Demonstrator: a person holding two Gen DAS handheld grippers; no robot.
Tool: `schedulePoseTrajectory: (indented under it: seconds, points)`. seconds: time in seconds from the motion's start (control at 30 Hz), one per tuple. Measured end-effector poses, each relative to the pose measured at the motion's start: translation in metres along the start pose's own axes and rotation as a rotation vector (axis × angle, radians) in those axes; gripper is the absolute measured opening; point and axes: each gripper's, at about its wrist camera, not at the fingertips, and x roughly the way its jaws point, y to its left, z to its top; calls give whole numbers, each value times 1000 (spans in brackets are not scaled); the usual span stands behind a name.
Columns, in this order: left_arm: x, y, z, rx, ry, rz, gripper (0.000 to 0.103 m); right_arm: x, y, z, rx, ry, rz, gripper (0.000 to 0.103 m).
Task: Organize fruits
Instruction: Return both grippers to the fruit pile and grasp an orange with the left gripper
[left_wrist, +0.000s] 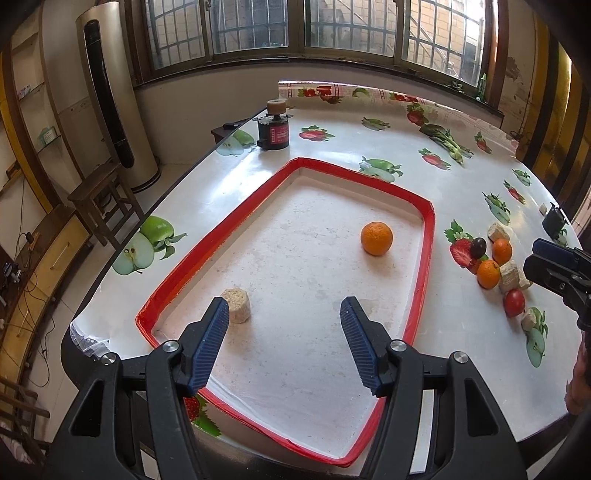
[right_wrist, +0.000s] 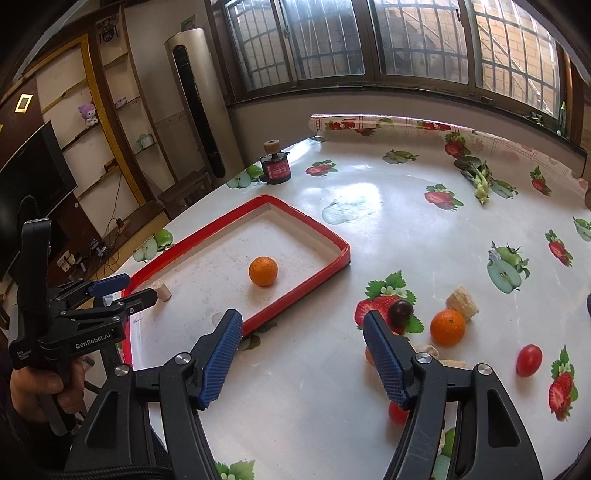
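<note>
Left wrist view. Blue ribbed pads of the left gripper (left_wrist: 284, 314) fill the lower frame; jaws stand well apart, nothing between them. They hang over the near end of the shallow white tray with a red rim (left_wrist: 428, 236). Inside the tray: one round orange mandarin (left_wrist: 376, 238) towards the far right corner, and a pale, crumbly cylindrical block (left_wrist: 236, 305) just beside the left pad, not touched by it. Loose fruit lies outside the tray, to the right on the bench with the fruit-print cloth (left_wrist: 332, 122): a dark plum-like fruit (left_wrist: 479, 247), two more mandarins (left_wrist: 488, 273), a small red tomato (left_wrist: 514, 302), with pale blocks mixed in. The right gripper's black body (left_wrist: 557, 273) enters at the right edge, close to that pile.

Right wrist view. Right gripper (right_wrist: 301, 321) in the foreground, jaws wide open and empty. The pile sits ahead and to the right of the jaws: the dark fruit (right_wrist: 402, 311) lies just beyond the right pad, a mandarin (right_wrist: 447, 327) further right, a tomato (right_wrist: 529, 360) further still. A second red fruit (right_wrist: 398, 412) shows partly under the right finger. The tray lies ahead-left, its near right rim just past the left pad.

Judgement: the right hand is far nearer the loose fruit; the left is placed over the tray, well apart from the pile. Round fruit, so no long axis to align. The next pick needs the right jaws shifted rightward and down; carry then runs leftward over the red rim.
</note>
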Motion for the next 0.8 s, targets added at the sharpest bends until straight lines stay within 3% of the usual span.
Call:
schedulePoseTrajectory:
  seconds: [0.8]
  points:
    - [-9,-73,-5,115,14,-106,63,-58,-101,-69,189,-3,-155,71]
